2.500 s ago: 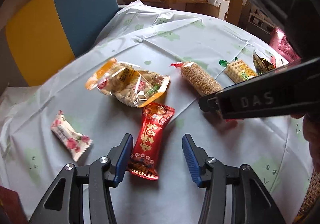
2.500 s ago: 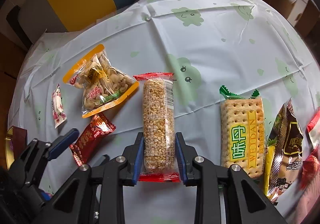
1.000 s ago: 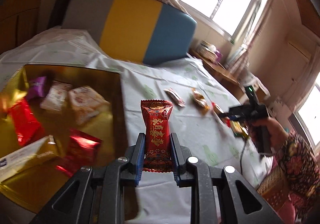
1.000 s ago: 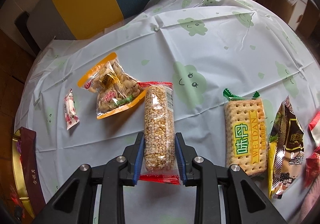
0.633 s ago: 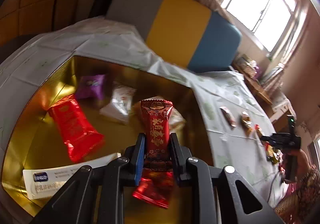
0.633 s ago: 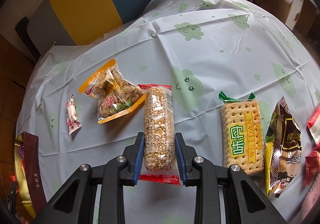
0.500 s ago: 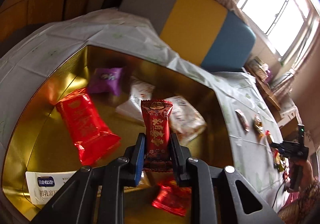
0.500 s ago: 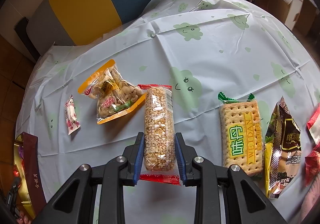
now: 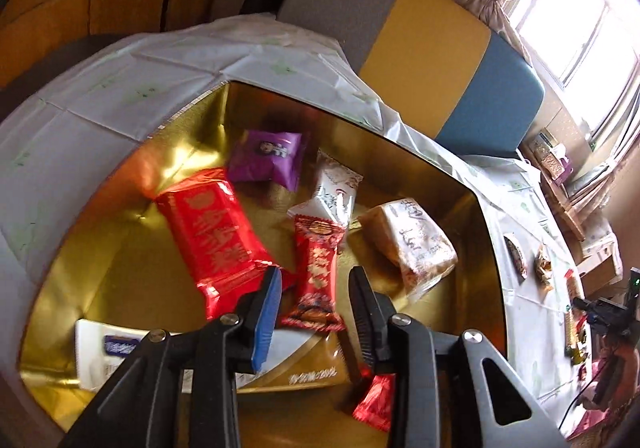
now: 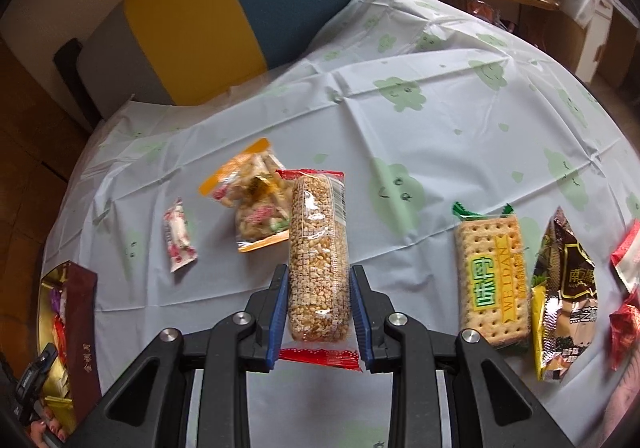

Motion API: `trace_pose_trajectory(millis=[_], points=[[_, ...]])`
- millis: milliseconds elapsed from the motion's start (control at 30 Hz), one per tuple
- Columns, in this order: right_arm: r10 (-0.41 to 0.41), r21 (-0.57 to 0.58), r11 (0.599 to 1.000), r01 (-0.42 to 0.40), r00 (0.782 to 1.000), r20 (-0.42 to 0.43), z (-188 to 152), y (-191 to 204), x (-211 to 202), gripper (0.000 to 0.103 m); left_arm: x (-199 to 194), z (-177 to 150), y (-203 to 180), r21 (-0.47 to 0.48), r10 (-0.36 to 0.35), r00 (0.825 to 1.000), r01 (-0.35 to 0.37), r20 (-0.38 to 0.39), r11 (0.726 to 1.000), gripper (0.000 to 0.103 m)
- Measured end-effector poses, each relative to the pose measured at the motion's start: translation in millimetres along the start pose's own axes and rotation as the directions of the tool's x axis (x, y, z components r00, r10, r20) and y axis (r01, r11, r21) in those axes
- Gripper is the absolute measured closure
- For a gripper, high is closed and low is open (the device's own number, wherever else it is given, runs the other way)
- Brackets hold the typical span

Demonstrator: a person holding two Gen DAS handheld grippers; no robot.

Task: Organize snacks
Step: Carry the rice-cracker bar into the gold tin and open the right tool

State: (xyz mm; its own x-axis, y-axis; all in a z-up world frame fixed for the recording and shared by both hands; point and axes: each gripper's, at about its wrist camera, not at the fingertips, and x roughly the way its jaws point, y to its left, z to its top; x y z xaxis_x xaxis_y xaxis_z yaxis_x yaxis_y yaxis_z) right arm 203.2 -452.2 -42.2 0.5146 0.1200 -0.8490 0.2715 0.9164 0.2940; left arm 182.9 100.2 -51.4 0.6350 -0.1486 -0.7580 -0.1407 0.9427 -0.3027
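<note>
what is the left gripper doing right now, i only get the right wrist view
observer: The left gripper is over the open gold tin. Its fingers have just been opening, and the red candy sits free between them, touching neither pad.
operator: whats already in the tin
observer: A big red pack, a purple packet, a white packet and a beige packet.
operator: any room left for my bar
observer: Yes, bare gold floor shows on the left side of the tin, beside the big red pack.
</note>
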Motion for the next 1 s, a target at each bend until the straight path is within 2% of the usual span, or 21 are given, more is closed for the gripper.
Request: trace_pose_trajectory(millis=[267,467,733,833,1000], points=[[0.120,-0.145,0.982,-0.117,0.993,0.009,-19,52,-9,0.073,-34,-19,1,0.069,0.019,0.999,-0.023,0.049,0.997,0.068],[0.223,-0.333,0.917,-0.221,0.974,-0.034,-56,119,-18,0.073,-48,-26,6,0.094,0.035,0.998,-0.041,0.058,0.995,0.068],[0.355,-0.531,0.759,-0.376,0.923,-0.147,-116,220,-29,0.073,-64,-38,21,0.043,0.030,0.997,-0.033,0.073,0.999,0.068],[0.364,-0.600,0.686,-0.412,0.908,-0.207,-137,258,-24,0.073,-69,-40,23,0.047,0.032,0.997,-0.035,0.075,0.998,0.068],[0.336,-0.718,0.539,-0.440,0.894,-0.296,-174,315,-13,0.073,-82,-43,32,0.040,0.039,0.993,-0.044,0.107,0.998,0.068]])
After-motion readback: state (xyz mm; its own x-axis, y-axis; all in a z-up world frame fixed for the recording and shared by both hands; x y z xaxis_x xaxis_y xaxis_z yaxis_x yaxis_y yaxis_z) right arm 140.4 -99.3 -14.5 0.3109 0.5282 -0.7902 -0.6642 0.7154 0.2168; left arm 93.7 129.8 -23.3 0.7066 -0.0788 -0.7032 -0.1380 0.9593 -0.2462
